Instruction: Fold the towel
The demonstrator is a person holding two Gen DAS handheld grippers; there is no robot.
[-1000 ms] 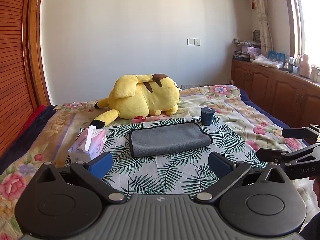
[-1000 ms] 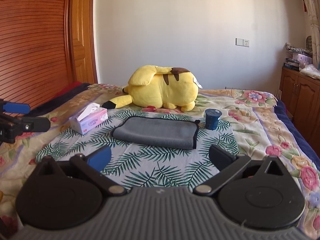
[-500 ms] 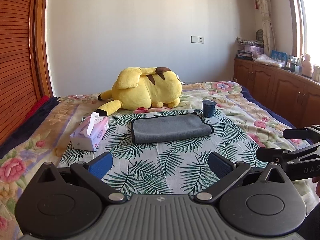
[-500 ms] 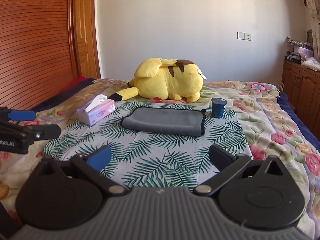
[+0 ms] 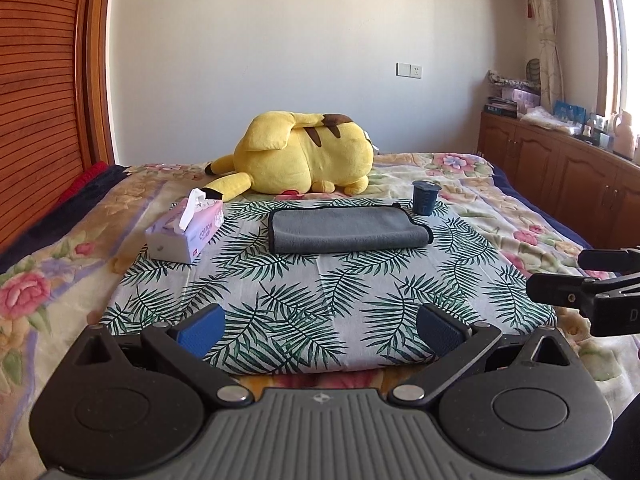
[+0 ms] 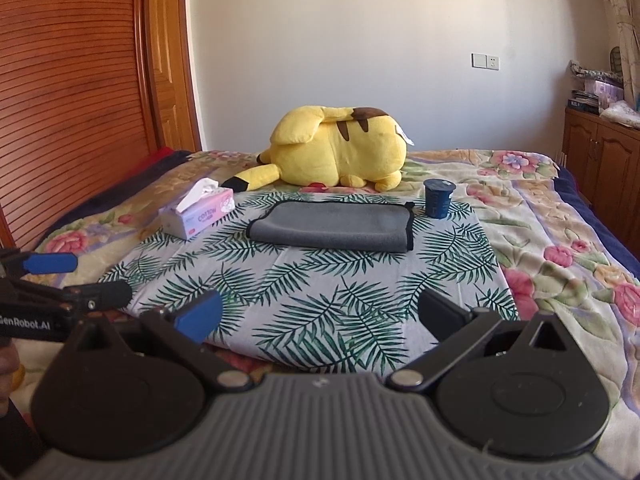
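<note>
So the grey towel is lying already doubled over on the palm-leaf cloth spread on the bed, toward the cloth's far end, well apart from both sets of tongs. Around it: a pink tissue box off at about 9 o'clock from the towel, with a tissue sticking up out of it, a small dark blue cup just beside the towel's far right corner at roughly 1 o'clock, and a big yellow plush sprawled behind it at 12. Nothing sits between the tongs and the towel, just bare leaf print. The left tongs are spread wide and gripping nothing, and the right tongs are the same, gaping with nothing in them. In the left view the right tongs poke in at 3 o'clock, cut off by the frame edge; in the right view the left ones come in at 9 o'clock, also chopped. The wooden cabinets along the right wall carry a jumble I can't make out, and the near edge of the cloth is hidden behind each gripper body.
</note>
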